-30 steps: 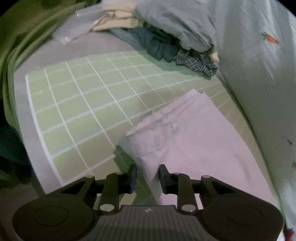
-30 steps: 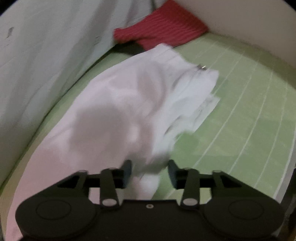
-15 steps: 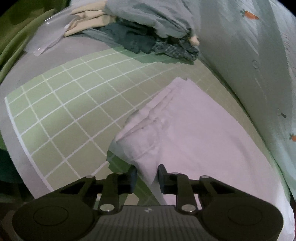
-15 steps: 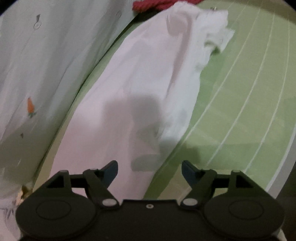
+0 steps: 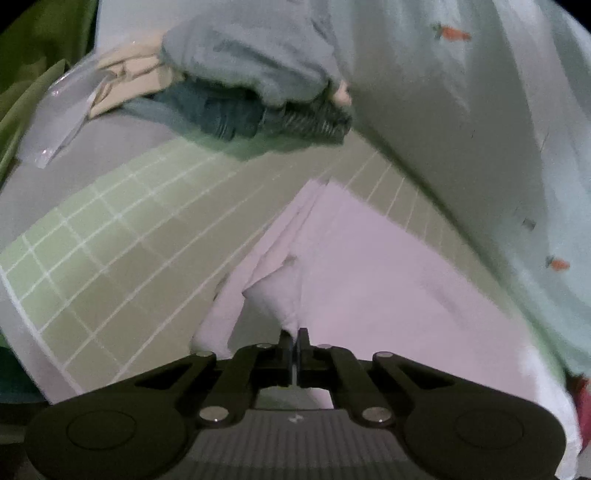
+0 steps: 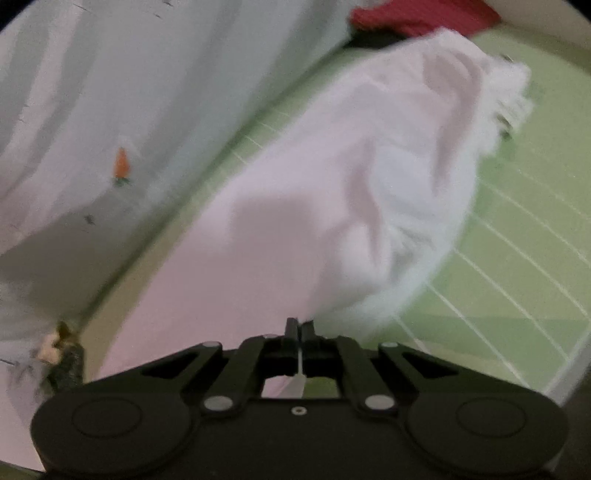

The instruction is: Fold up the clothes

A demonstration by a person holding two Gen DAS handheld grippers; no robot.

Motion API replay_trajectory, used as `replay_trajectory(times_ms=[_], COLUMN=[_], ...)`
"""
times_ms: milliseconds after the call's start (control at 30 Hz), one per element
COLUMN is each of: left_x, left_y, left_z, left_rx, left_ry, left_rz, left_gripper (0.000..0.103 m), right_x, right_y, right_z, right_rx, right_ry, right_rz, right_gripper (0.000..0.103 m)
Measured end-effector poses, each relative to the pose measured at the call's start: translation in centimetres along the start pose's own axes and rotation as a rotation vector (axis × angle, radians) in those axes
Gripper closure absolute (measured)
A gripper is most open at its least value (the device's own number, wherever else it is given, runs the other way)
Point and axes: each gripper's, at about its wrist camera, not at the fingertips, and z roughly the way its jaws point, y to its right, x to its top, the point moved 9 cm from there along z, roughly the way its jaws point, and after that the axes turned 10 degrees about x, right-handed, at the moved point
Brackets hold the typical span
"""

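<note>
On green grid mat (image 5: 110, 236): white garment (image 5: 388, 280) spread along pale sheet (image 5: 461, 129) at far side. Left gripper (image 5: 294, 334) pinches near edge, fabric tented up from fingers; right gripper (image 6: 300, 326) pinches other end, thin strip trapped between closed fingers, cloth billowing, blurred. Both ends held, likely to lift and double cloth over. Heap of clothes (image 5: 251, 92) beyond one end; red cloth (image 6: 417, 16) beyond other.

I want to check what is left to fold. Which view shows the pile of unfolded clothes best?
The left wrist view: the pile of unfolded clothes lies across the top of the picture, grey and dark garments heaped beyond the green grid mat. The right wrist view shows only a small blurred scrap of it at its lower left edge.
</note>
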Motion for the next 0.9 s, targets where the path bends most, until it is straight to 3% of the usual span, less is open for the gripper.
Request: replay_trajectory(times_ms=[200, 333, 433, 467, 533, 600, 667, 733, 900], left_x=[5.7, 8.2, 9.9, 10.5, 9.6, 7.9, 6.1, 4.4, 0.7], left_y=[3.8, 6.7, 8.9, 9.6, 9.3, 7.6, 5.6, 3.6, -0.7], left_z=[0.2, 1.9, 3.1, 3.6, 5.4, 6.1, 6.3, 6.4, 6.6], left_rx=[-0.086, -0.088, -0.085, -0.084, -0.026, 0.031, 0.081, 0.132, 0.218], left_ry=[0.084, 0.13, 0.161, 0.172, 0.115, 0.077, 0.053, 0.029, -0.045], left_rz=[-0.008, 0.023, 0.047, 0.055, 0.079, 0.096, 0.111, 0.125, 0.159], left_gripper=[0.102, 0.102, 0.1, 0.094, 0.09, 0.082, 0.062, 0.054, 0.053], right_x=[5.2, 8.5, 8.9, 8.8, 7.0, 4.6, 2.6, 0.7, -1.8], right_y=[-4.0, -6.3, -6.4, -6.3, -4.7, -3.3, -2.2, -1.1, 0.0], right_z=[1.9, 2.9, 5.1, 5.9, 8.2, 8.7, 8.0, 7.4, 7.3], right_rx=[0.106, 0.174, 0.155, 0.141, 0.038, -0.022, -0.053, -0.096, -0.168], right_ry=[0.069, 0.134, 0.129, 0.119, 0.016, -0.033, -0.036, -0.05, -0.09], right_rz=[-0.01, 0.0, -0.041, -0.054, -0.083, -0.091, -0.101, -0.113, -0.158], right_gripper=[0.101, 0.101, 0.1, 0.098, 0.091, 0.081, 0.06, 0.057, 0.055])
